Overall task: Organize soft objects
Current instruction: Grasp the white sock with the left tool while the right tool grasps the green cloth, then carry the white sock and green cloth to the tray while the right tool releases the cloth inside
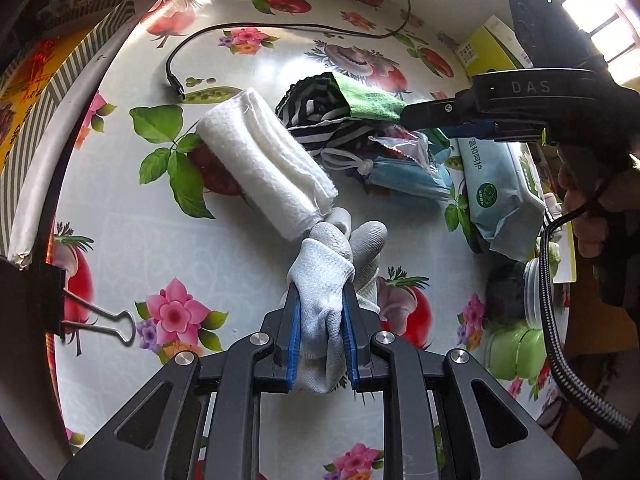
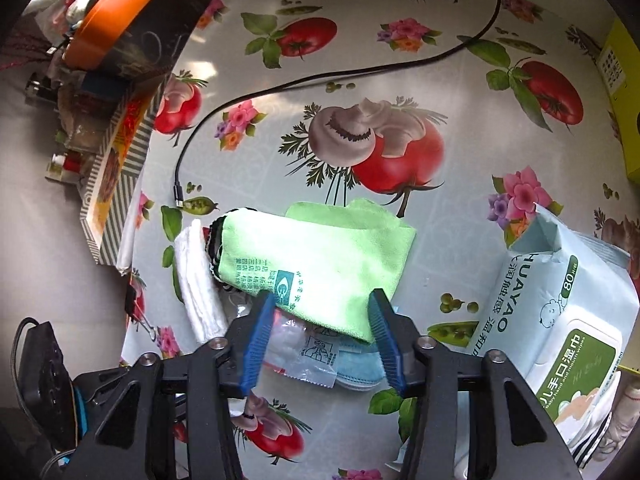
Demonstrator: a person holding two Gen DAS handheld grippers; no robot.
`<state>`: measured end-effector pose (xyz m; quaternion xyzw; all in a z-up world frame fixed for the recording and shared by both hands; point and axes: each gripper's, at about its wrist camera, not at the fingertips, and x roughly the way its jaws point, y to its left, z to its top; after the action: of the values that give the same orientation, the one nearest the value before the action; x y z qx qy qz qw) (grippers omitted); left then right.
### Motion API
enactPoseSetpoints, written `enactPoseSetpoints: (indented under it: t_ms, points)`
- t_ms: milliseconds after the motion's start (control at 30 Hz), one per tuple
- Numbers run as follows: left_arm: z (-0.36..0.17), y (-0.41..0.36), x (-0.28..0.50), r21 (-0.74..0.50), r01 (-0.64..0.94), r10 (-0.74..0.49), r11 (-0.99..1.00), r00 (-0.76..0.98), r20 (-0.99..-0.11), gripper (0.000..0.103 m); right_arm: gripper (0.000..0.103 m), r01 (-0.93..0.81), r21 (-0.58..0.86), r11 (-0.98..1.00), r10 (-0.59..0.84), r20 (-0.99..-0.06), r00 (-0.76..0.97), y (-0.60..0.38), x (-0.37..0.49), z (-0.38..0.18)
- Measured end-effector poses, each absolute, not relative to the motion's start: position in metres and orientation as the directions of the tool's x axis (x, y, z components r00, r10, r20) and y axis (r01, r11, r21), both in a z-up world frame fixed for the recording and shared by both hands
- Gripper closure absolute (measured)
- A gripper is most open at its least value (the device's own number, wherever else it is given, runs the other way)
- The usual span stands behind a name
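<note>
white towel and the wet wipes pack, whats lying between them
In the left wrist view, a small heap: a striped cloth with a green cloth on top, a clear wrapper and a blue face mask, between white towel and wet wipes pack.

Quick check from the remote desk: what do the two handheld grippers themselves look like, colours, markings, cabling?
Both are black linkage frames with silver pivot bolts and ribbed blue finger pads. The left gripper shows its pads close up. The right gripper has white letters DAS on its black body, seen from the left wrist view, and a black braided cable trailing from it.
</note>
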<state>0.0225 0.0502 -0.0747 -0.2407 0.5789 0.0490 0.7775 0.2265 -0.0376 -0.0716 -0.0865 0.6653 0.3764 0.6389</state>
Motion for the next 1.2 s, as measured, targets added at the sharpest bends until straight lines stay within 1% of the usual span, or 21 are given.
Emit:
enactPoseSetpoints:
  t_ms: [67,100,133,433,733,1200]
  points:
    - [-0.076,0.050,0.024,-0.319,-0.356,-0.204,0.878,0.324,-0.924,0.084,0.093,-0.605,0.387,0.696,0.367,-0.916,-0.163,-0.037,0.227,-0.070]
    - [-0.076,0.050,0.025,-0.320,-0.356,-0.205,0.878,0.323,-0.924,0.084,0.096,-0.609,0.386,0.693,0.369,-0.916,-0.160,-0.037,0.227,-0.068]
    - [-0.075,0.050,0.025,-0.319,-0.355,-0.205,0.879,0.324,-0.924,0.084,0.097,-0.612,0.391,0.688,0.377,-0.912,-0.160,-0.038,0.227,-0.066]
    - [-0.068,0.050,0.026,-0.321,-0.359,-0.200,0.876,0.335,-0.921,0.084,0.098,-0.605,0.423,0.675,0.458,-0.883,-0.106,-0.057,0.233,-0.030]
    - [-0.035,0.048,0.021,-0.325,-0.347,-0.181,0.880,0.388,-0.904,0.084,0.098,-0.613,0.430,0.662,0.520,-0.853,-0.036,-0.088,0.209,0.013]
    - [0.014,0.014,0.043,-0.340,-0.247,-0.205,0.908,0.445,-0.872,0.084,0.098,-0.583,0.382,0.717,0.529,-0.842,0.100,-0.170,0.168,0.060]
